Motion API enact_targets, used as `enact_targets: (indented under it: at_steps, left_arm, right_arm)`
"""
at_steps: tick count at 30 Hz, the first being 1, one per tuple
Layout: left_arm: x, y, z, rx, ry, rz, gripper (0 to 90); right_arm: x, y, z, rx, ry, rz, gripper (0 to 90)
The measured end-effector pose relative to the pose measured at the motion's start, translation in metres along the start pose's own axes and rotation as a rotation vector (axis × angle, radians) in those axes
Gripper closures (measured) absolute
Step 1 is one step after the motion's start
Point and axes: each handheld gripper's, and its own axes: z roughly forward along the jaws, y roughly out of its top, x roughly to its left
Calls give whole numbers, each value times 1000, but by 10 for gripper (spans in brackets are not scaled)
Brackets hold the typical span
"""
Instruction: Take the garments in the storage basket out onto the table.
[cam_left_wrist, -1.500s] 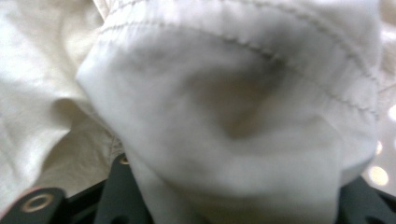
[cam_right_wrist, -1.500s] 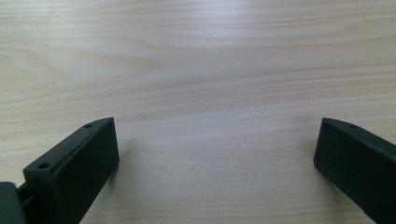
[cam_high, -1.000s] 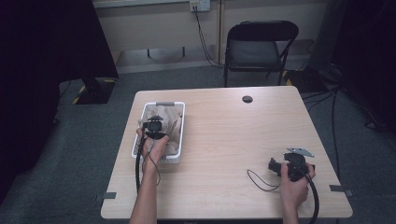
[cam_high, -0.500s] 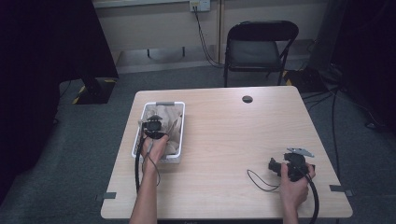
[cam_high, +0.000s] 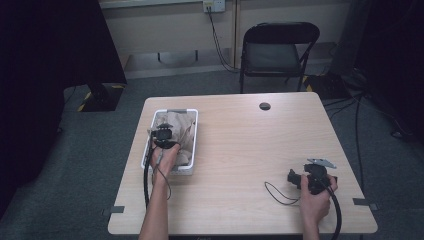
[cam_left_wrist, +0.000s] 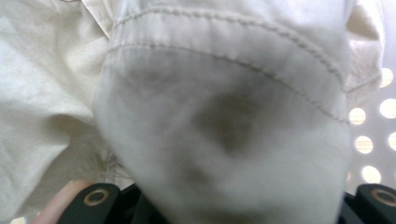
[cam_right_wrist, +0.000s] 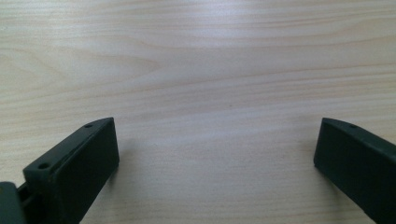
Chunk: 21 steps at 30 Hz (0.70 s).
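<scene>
Left gripper (cam_high: 163, 135) down inside the white basket (cam_high: 194, 145) at the counter's (cam_high: 240, 150) left side — cream cloth (cam_left_wrist: 224, 116) bunched right over its fingers, stitched hem running across; how far open they stand, or whether they hold the cloth, cannot tell. Right gripper (cam_right_wrist: 217, 163) rests well apart near the right edge, fingers spread wide, empty. Left hand is nearer the cloth.

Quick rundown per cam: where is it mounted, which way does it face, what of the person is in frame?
High view: above the person's side, looking forward and down on the table; both forearms, left gripper in the basket, right gripper.
Left gripper view: pressed against cream cloth; jaw bases at bottom.
Right gripper view: faces bare tabletop; jaws wide apart.
Shared: cloth in high and left views.
</scene>
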Motion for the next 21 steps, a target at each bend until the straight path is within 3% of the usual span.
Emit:
enact_targets:
  at_steps: [10, 21]
  left_arm:
    - [1, -4, -3, -27, -25, -4, 751]
    - [2, -5, -22, -102, -54, -15, 751]
  right_arm:
    - [0, 0, 0, 0, 0, 0, 0]
    - [0, 0, 0, 0, 0, 0, 0]
